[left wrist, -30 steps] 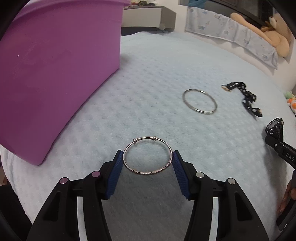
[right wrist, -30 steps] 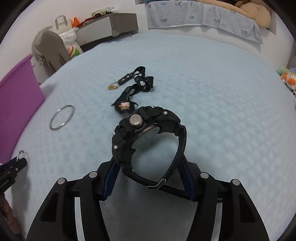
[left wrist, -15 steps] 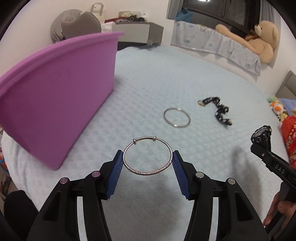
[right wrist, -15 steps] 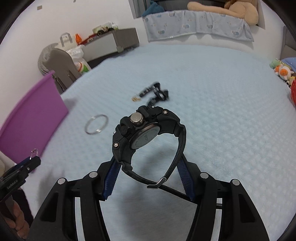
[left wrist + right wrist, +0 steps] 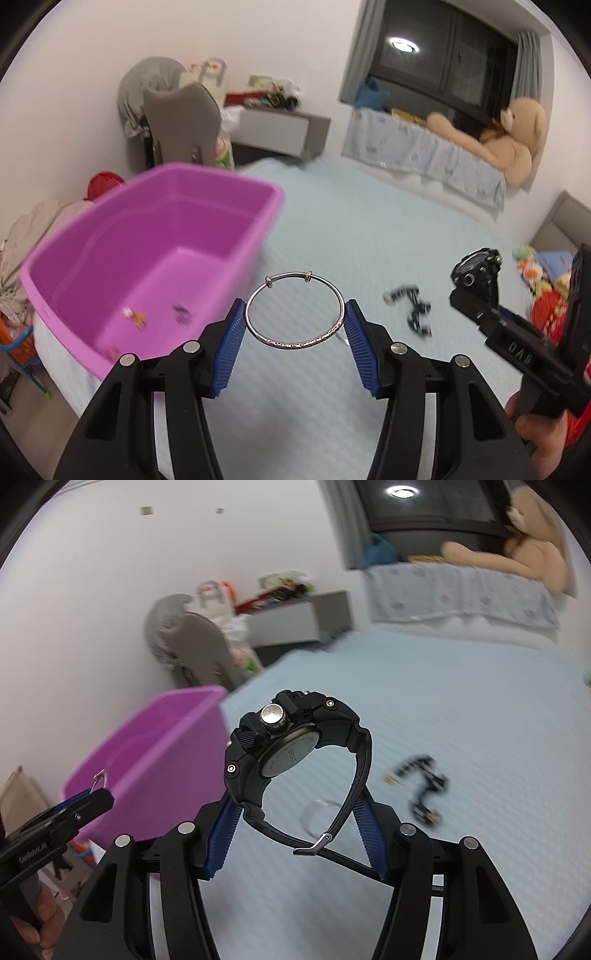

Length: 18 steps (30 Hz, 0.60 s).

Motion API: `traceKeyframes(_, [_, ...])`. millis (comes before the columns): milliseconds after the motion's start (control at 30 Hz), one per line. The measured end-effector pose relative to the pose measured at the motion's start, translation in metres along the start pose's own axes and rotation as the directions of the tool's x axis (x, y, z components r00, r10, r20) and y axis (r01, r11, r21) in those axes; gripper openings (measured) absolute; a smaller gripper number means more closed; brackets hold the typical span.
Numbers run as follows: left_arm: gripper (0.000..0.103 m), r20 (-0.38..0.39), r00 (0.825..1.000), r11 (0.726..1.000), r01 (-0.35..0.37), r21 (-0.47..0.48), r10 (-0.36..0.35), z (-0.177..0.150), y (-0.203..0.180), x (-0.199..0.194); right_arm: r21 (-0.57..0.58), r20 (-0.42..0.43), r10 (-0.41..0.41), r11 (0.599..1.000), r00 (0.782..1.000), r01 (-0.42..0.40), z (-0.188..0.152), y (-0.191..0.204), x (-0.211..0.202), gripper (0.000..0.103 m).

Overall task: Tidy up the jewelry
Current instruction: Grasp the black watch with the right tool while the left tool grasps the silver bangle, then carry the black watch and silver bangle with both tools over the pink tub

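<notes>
The left claw (image 5: 295, 325) is part open and grips a silver bangle (image 5: 294, 310) by its two sides, the blue pads (image 5: 229, 350) pressing on the ring, which lies nearly flat across the gap with its two small beads on the far arc. The right claw (image 5: 295, 819) is also part open and clamped on a black watch (image 5: 291, 738), its pads (image 5: 373, 834) pressing on the strap loop; the watch case stands up above the fingers, crown toward the camera, and the buckle hangs low near the right pad. Both claws are up in the air above a bed (image 5: 388, 229) with a pale blue quilted cover. A purple tub (image 5: 155, 251) sits at the left edge of the bed, open side up, with a few small blurred items on its floor (image 5: 136, 317). In the left view the tub is just left of the bangle, and the right claw with the watch (image 5: 476, 269) shows at the right edge, a hand (image 5: 535, 435) below it. A black strap-like piece (image 5: 424, 790) lies on the cover, well right of the tub. A plain ring (image 5: 317, 816) lies blurred on the cover, seen through the watch loop in the right view. A teddy bear (image 5: 513, 140) rests on the far ledge under the dark window
</notes>
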State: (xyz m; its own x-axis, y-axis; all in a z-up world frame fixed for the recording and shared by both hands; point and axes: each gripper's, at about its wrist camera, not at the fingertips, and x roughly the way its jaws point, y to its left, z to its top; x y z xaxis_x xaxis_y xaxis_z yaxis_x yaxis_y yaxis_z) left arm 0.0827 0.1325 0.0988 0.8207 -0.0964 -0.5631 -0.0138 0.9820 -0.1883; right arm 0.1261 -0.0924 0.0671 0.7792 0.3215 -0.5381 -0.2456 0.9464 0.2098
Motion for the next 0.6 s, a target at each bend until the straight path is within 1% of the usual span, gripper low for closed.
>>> traceKeyframes(100, [0.053,0.026,0.999,1.000,-0.026,-0.008,0.026,0.023,0.022,-0.006,-0.023,0.005,0.076,0.997,0.997,-0.076,0.021,0.036,0.014,0.058])
traceKeyframes(200, [0.053,0.038,0.995,0.996,-0.087,-0.019,0.087,0.044,0.054,-0.007,-0.070,-0.008,0.151,0.986,0.988,-0.151,0.043,0.081,0.035,0.058])
traceKeyframes(300, [0.053,0.025,0.989,0.988,-0.142,-0.056,0.143,0.058,0.088,-0.001,-0.119,-0.033,0.212,0.969,0.977,-0.214,0.060,0.120,0.057,0.058])
traceKeyframes(400, [0.053,-0.004,0.982,0.979,-0.186,-0.083,0.187,0.064,0.115,0.010,-0.159,-0.084,0.244,0.954,0.966,-0.255,0.076,0.159,0.086,0.058])
traceKeyframes(500, [0.053,-0.054,0.971,0.965,-0.240,-0.109,0.235,0.065,0.143,0.026,-0.187,-0.135,0.258,0.942,0.957,-0.280,0.084,0.186,0.113,0.058])
traceKeyframes(600, [0.053,-0.101,0.963,0.956,-0.262,-0.133,0.250,0.062,0.164,0.038,-0.221,-0.212,0.250,0.929,0.945,-0.296,0.085,0.214,0.147,0.058])
